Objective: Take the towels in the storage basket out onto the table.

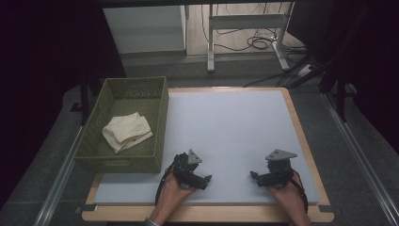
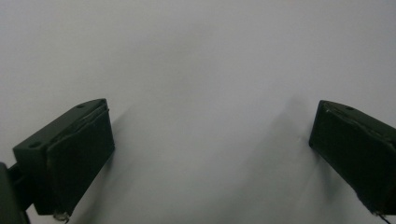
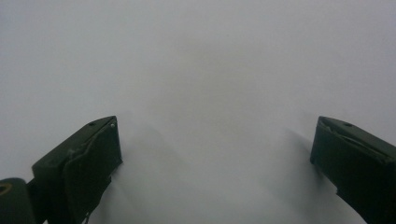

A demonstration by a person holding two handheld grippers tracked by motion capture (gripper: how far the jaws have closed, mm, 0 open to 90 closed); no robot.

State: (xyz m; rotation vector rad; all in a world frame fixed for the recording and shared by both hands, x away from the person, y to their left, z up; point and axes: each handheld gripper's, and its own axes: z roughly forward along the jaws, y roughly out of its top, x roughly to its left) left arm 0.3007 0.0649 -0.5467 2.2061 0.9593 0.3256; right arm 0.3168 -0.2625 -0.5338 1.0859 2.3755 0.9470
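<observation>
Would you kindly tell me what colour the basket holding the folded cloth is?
The basket is olive green with a woven pattern, clearest in the high view.
</observation>
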